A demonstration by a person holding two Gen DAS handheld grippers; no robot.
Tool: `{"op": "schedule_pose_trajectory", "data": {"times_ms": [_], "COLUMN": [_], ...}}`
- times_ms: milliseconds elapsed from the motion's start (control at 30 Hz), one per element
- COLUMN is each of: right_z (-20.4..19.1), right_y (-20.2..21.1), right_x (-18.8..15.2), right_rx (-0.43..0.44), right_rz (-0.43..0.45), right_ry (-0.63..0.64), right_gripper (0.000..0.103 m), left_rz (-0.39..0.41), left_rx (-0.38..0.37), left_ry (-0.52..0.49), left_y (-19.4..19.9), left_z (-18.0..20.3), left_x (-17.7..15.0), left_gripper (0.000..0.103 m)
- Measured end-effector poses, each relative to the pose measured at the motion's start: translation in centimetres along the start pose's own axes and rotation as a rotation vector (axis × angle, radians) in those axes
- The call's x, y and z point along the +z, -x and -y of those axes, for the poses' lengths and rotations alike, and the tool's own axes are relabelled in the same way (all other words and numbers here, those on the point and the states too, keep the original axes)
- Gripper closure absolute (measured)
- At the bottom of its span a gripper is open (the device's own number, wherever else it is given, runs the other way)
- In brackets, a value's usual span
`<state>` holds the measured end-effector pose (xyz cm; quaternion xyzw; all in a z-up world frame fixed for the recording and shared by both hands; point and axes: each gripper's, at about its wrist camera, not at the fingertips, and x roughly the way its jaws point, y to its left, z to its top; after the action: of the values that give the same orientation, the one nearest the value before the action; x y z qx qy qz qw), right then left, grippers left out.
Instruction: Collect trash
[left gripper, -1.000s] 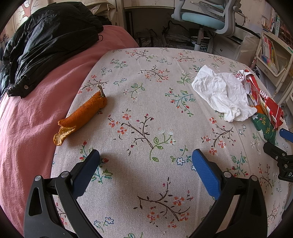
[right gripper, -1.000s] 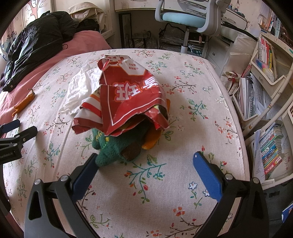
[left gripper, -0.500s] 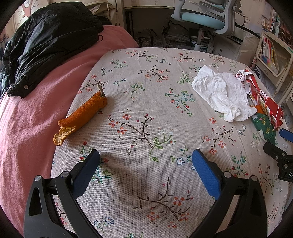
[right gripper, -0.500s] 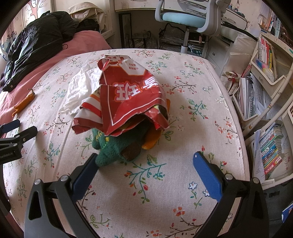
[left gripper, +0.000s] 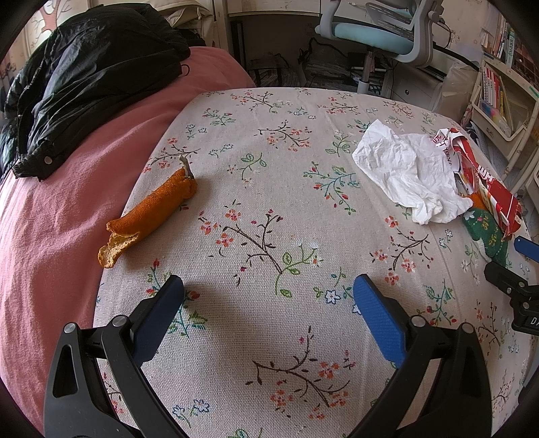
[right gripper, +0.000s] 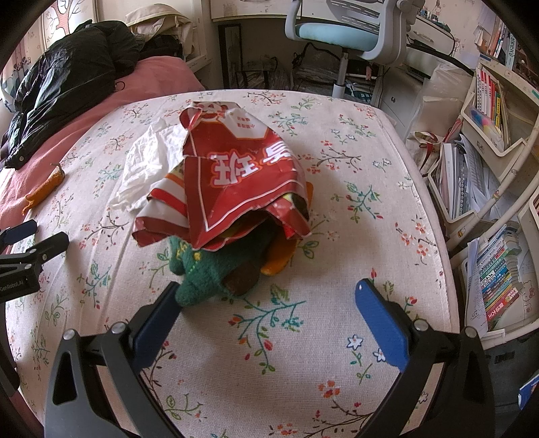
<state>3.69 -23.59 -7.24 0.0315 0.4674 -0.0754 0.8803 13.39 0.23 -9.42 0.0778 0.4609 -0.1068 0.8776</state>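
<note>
An orange peel (left gripper: 148, 212) lies near the left edge of the floral cloth, ahead and left of my open left gripper (left gripper: 267, 296). Crumpled white paper (left gripper: 407, 175) sits at the right, partly under a torn red snack bag (right gripper: 235, 182). The bag drapes over a green knitted item (right gripper: 202, 276) and an orange piece (right gripper: 278, 262). My right gripper (right gripper: 266, 300) stands open just short of that pile, its left finger beside the green knit. The peel (right gripper: 43, 188) and paper (right gripper: 148, 165) also show in the right wrist view.
The floral cloth (left gripper: 269, 188) covers a table beside a pink bedspread (left gripper: 60, 188) with a black jacket (left gripper: 84, 77). An office chair (right gripper: 337, 30) stands beyond. Shelves of books (right gripper: 488, 202) crowd the right side.
</note>
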Motion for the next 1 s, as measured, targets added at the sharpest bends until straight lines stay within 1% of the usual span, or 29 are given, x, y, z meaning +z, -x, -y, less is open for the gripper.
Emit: {"op": "schedule_pose_trajectory", "data": {"times_ms": [1000], "right_z": [0.01], "right_y": [0.01], "right_x": [0.01], "right_rx": [0.000], "right_rz": [0.000], "right_ry": [0.000], "right_gripper": [0.006], "left_rz": [0.000], "left_rx": [0.000], "left_ry": [0.000], "left_y": [0.01], "left_z": [0.01], "left_x": [0.01], "left_gripper": [0.006]}}
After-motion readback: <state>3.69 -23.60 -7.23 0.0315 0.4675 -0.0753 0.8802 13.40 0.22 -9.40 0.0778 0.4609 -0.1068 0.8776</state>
